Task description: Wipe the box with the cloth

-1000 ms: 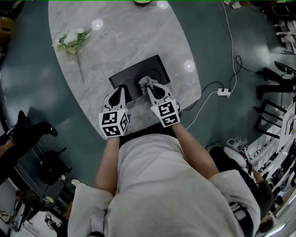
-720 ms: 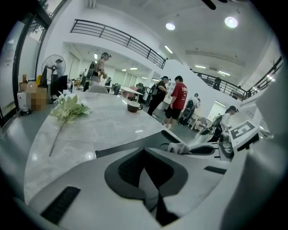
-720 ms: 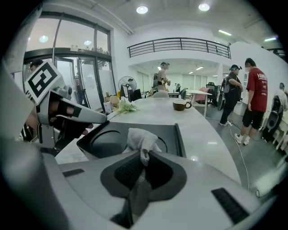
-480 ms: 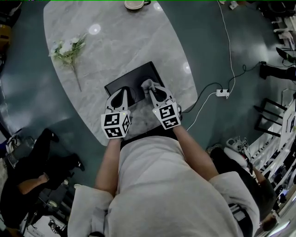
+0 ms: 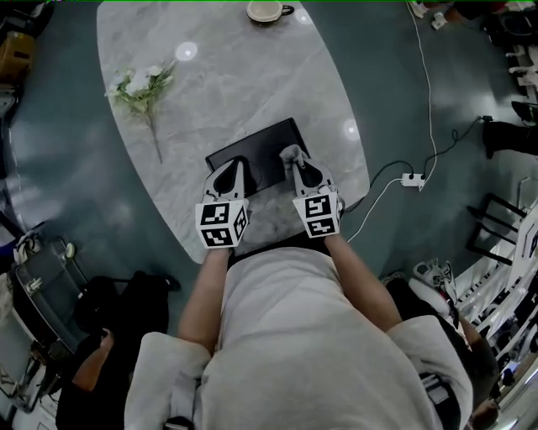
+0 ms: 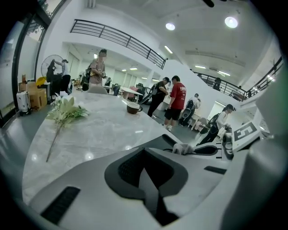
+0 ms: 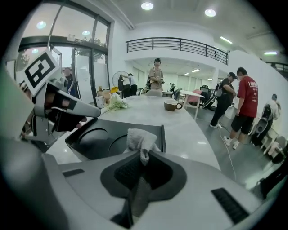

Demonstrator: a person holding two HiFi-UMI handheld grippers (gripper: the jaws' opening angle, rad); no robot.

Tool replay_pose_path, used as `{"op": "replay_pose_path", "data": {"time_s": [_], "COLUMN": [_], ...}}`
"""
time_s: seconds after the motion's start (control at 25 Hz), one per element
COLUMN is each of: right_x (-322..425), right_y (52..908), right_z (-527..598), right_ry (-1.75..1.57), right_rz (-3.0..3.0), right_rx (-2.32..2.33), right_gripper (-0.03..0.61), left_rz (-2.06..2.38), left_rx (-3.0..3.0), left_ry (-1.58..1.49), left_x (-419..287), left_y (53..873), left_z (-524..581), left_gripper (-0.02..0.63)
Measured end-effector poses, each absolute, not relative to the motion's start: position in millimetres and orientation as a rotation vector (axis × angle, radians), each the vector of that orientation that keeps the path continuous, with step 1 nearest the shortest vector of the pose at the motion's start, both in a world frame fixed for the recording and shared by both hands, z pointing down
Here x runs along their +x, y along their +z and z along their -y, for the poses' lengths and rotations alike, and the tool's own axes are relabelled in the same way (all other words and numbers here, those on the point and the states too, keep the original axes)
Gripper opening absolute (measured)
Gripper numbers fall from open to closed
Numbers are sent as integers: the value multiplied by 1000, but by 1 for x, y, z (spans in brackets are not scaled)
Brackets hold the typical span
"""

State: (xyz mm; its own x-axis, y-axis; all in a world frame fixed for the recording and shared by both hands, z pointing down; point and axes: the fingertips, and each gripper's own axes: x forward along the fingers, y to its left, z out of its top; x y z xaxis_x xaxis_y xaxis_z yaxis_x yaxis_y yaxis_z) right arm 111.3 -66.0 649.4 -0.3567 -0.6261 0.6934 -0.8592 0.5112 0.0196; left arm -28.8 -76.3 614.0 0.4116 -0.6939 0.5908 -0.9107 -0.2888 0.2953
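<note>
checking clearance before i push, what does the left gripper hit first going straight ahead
Probably the box: the left gripper seems to sit over its near edge, though its height is unclear. Beyond lies bare table, then the cup far off.

I counted two grippers, one left gripper (image 5: 236,167) and one right gripper (image 5: 297,161), each with a single marker cube. The one table (image 5: 235,76) carried one box (image 5: 267,141) with two round hollows, one cloth (image 5: 292,153), one flower sprig (image 5: 141,84) and one cup (image 5: 267,11). One power strip (image 5: 412,179) lay on the floor. In the right gripper view I made out at least three people (image 7: 245,105) standing; farther figures were too small to count.
</note>
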Motion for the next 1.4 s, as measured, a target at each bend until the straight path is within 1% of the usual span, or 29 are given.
{"op": "replay_pose_path", "data": {"time_s": [0.16, 0.4, 0.68, 1.04, 1.4], "right_x": [89, 31, -33, -80, -89], "right_y": [639, 611, 611, 641, 659], "right_z": [71, 70, 59, 32, 25], "right_ry": [564, 531, 513, 515, 510], "right_rz": [2200, 2343, 2400, 2294, 2245], "right_rx": [1147, 1000, 801, 625, 602], "right_gripper": [43, 43, 43, 43, 43], "left_rz": [1400, 1501, 1670, 1748, 1737], "left_rx": [2047, 1983, 1843, 1710, 1697], "left_ry": [447, 397, 358, 326, 314], "left_x": [-52, -87, -148, -189, -192], "left_y": [614, 609, 606, 612, 616], "left_z": [80, 70, 41, -7, -21], "left_gripper": [23, 23, 23, 23, 23]}}
